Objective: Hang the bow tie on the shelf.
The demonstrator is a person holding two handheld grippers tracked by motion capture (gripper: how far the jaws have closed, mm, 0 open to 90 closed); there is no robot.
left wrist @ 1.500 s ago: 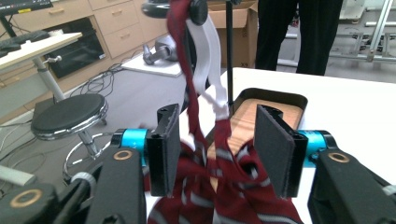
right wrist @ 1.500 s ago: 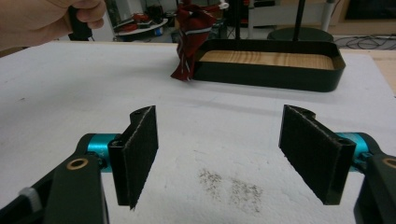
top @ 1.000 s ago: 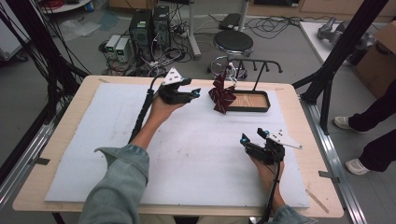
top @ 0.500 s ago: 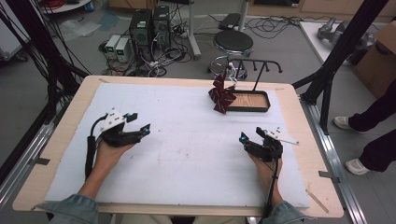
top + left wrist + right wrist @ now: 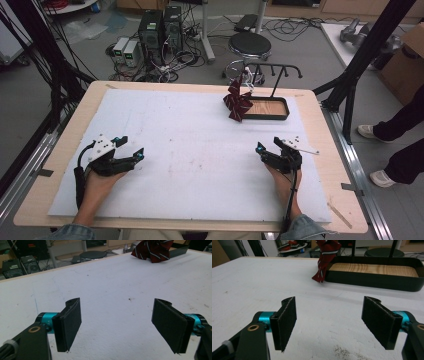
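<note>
Tie: dark red striped cloth necktie point(image 5: 238, 101), draped at the wooden-floored black tray's point(image 5: 280, 116) 9 o'clock rim, table's 1 o'clock.
Handling: likely soft, light; pinch a hanging fold.
Left gripper point(image 5: 131, 157): jaws spread, empty.
Right gripper point(image 5: 261, 151): jaws spread, empty.

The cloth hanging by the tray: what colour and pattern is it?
The cloth is dark red with thin pale stripes, clearest in the left gripper view.

Round black stool point(image 5: 249, 46) behind the table, computer towers point(image 5: 161, 26) on floor, cardboard box point(image 5: 407, 65) far right
</note>
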